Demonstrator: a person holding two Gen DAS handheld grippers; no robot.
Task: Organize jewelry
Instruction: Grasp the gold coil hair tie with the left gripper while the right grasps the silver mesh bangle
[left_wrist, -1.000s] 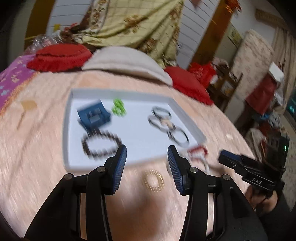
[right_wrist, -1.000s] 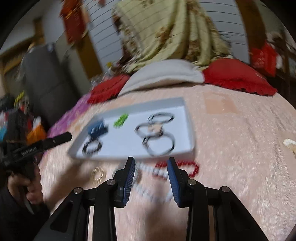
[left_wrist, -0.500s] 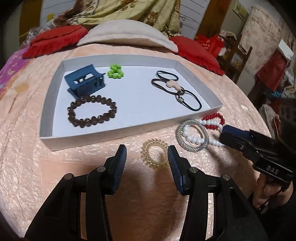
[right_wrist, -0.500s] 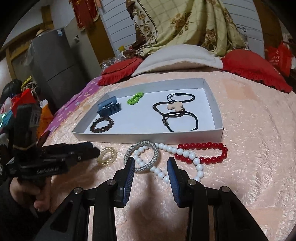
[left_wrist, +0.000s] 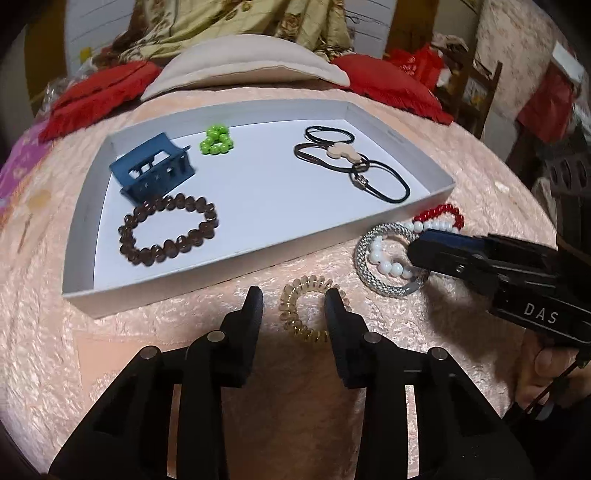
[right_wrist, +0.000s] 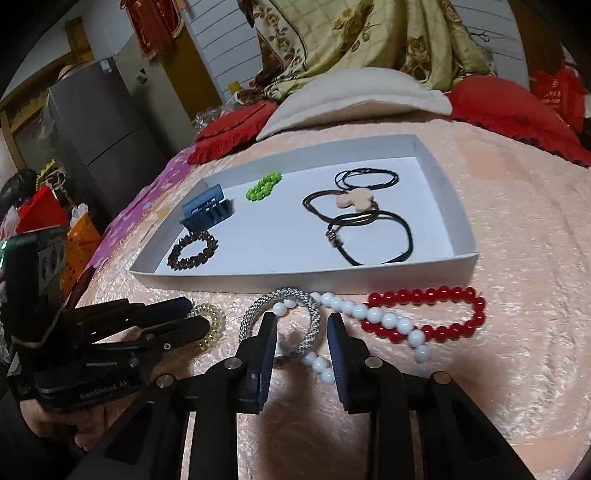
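Jewelry outside the white tray (left_wrist: 236, 273): amber spiral coil hair tie (left_wrist: 308, 310) straddled at 12 o'clock by narrowing, unclosed left gripper (left_wrist: 293, 304); right gripper (right_wrist: 302, 328), likewise narrowing, straddles silver mesh bangle (right_wrist: 284, 295).

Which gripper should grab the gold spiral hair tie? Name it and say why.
Left. The left gripper already straddles the gold spiral hair tie, jaws just closing, not yet gripping; the right gripper sits over the silver mesh bracelet.

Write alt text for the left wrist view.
The left gripper straddles a gold spiral hair tie on a pink bedspread, jaws just closing. Beyond it, a white tray holds bracelets.
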